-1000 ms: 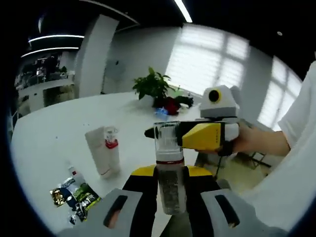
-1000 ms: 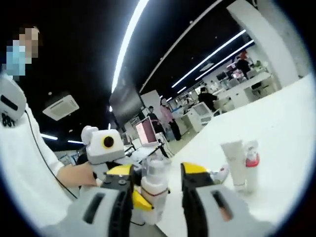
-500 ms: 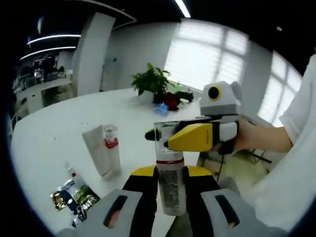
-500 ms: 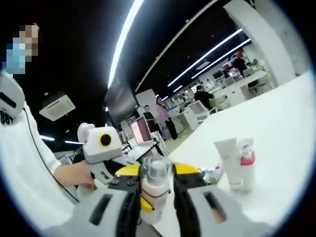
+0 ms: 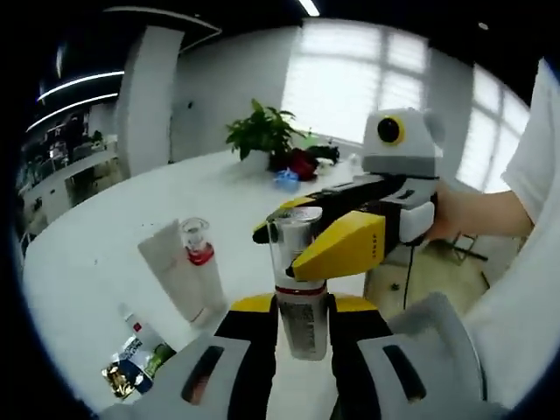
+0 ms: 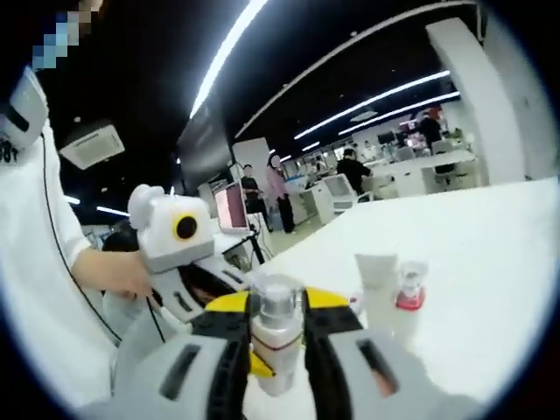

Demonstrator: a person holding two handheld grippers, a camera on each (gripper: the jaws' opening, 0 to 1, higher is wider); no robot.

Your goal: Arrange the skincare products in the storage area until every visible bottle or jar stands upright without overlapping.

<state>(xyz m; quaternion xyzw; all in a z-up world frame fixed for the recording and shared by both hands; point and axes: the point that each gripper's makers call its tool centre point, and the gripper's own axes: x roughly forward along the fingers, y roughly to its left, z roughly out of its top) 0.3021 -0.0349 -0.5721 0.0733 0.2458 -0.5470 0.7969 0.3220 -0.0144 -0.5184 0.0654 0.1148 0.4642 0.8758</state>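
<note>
Both hand-held grippers are clamped on one clear pump bottle (image 5: 300, 284), which is up in the air over the near edge of the white counter (image 5: 96, 236). The left hand-held gripper (image 5: 299, 328) pinches the lower body of the bottle from both sides. The right hand-held gripper (image 5: 306, 234) comes in from the right and grips the clear cap at the top. In the right gripper view the right hand-held gripper (image 6: 276, 328) has its yellow jaws closed tight against the pump bottle (image 6: 276, 337). The step looks like taking the bottle over to set it down, or passing it from one gripper to the other. To do it well, one gripper should let go slowly while the other keeps a firm hold, and the bottle should stay straight up. Then it should go down on a bare spot near the white tube (image 5: 171, 267) and the red-collared bottle (image 5: 199, 258), which stand upright side by side, not touching them. Some small packets (image 5: 136, 367) lie at the near left. The bottle's label has tiny print, too blurred to read.
</note>
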